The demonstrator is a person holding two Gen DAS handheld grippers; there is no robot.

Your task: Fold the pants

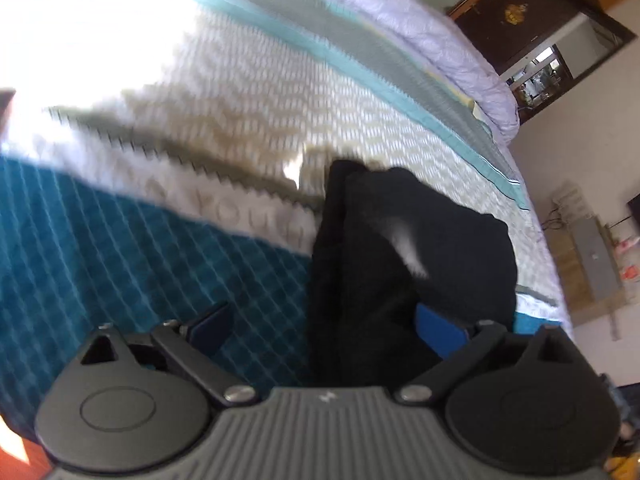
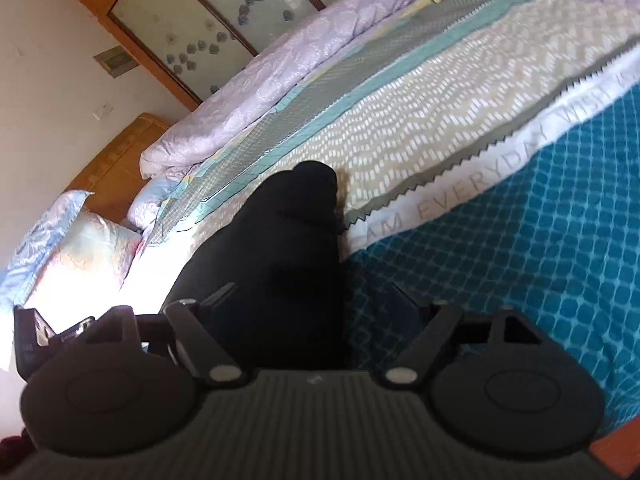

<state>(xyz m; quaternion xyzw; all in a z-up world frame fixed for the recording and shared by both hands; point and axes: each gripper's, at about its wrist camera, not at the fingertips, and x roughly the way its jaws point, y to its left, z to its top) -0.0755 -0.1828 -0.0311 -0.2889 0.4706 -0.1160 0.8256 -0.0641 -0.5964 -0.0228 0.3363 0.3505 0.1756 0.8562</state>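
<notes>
The left gripper (image 1: 324, 320) is standing with its fingers (image 1: 210, 322) wide apart, and black cloth is filling the right half of the gap — the far finger's blue pad is half buried in it, yet nothing is being pinched. The right gripper (image 2: 316, 300) is likewise spread: one finger is lost against the dark cloth, the other is hanging over the teal squares of the bedspread (image 2: 520, 240), and the pants (image 2: 280, 240) are lying between them, unclamped.

The pants are showing in both views as a compact black bundle, several layers thick, with a small pale patch on top in the left view that may be a label or a glint; blur makes it hard to tell. The bundle is sitting near the bed's near edge, straddling the white lettered band where the teal part meets the cream zigzag part, well apart from the lilac quilt (image 2: 248, 92) heaped along the far side and the pillow (image 2: 80, 248) at the head corner.

Judging by how small the bundle is, the folding is looking close to done, and both tools are either letting go or lining up for one last fold. The next move is calling for a check that the layers are lying square — then either a pinch on the near edge to turn it over once more, or a clean lift away without snagging the cloth.
</notes>
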